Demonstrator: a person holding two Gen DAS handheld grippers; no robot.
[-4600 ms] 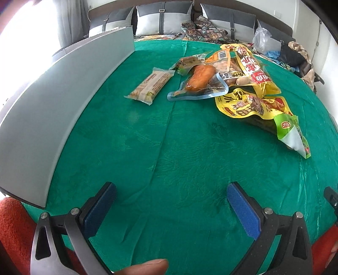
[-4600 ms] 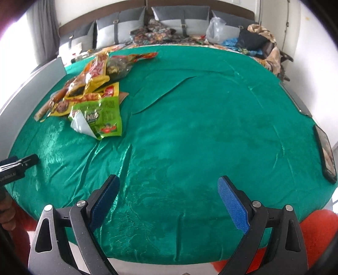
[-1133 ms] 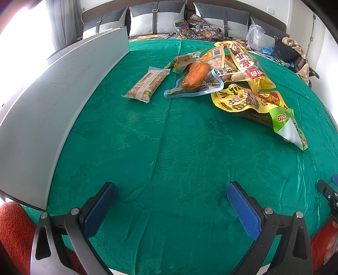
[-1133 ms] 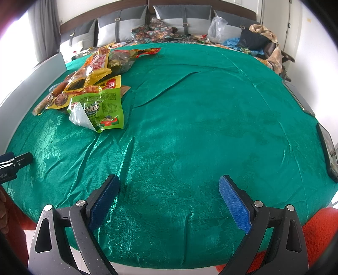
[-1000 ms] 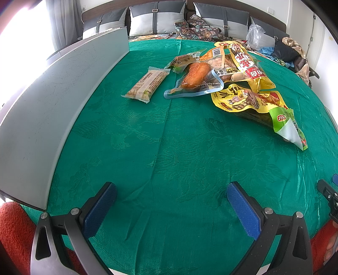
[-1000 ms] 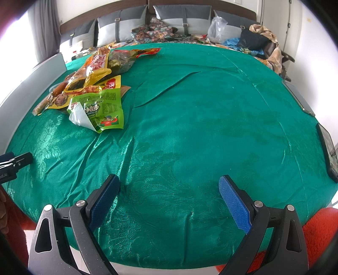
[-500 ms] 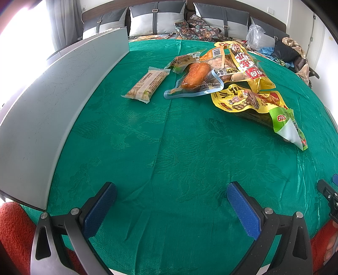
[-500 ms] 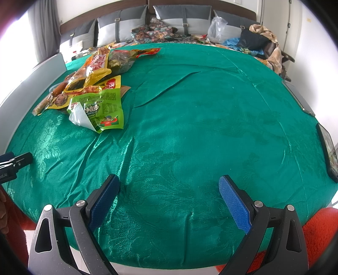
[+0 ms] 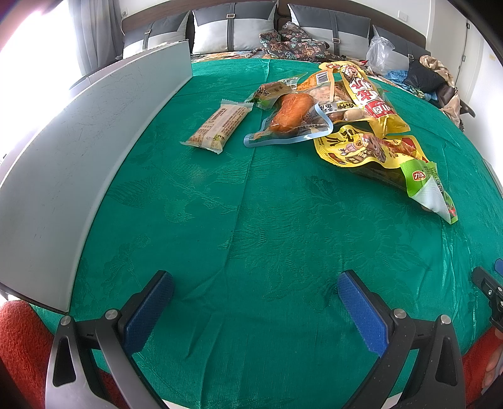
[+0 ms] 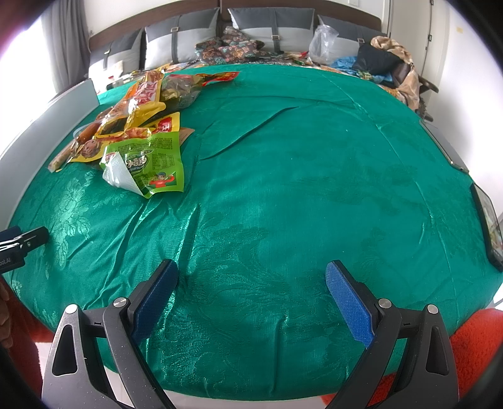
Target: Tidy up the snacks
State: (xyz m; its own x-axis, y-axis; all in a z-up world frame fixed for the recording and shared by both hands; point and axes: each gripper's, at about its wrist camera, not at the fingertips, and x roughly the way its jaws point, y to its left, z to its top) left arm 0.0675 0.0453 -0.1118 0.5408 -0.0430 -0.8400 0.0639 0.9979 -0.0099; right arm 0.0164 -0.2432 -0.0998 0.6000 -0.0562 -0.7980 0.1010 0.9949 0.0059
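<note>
A heap of snack packets lies on the green tablecloth (image 9: 251, 220). A beige wafer bar (image 9: 218, 127) sits apart at the left of the heap. Beside it are a clear pack with an orange sausage (image 9: 290, 118), yellow bags (image 9: 364, 148) and a green bag (image 9: 427, 188). My left gripper (image 9: 253, 302) is open near the table's front edge, far short of the snacks. In the right wrist view the green bag (image 10: 151, 163) and yellow bags (image 10: 125, 126) lie far left. My right gripper (image 10: 250, 289) is open over bare cloth with nothing between its fingers.
A grey panel (image 9: 78, 151) stands along the table's left edge. Dark flat devices (image 10: 487, 220) lie at the right rim. A sofa with grey cushions (image 9: 232, 28), a plastic bag (image 10: 323, 44) and clothes sit behind. Red fabric (image 9: 19, 346) is below the table.
</note>
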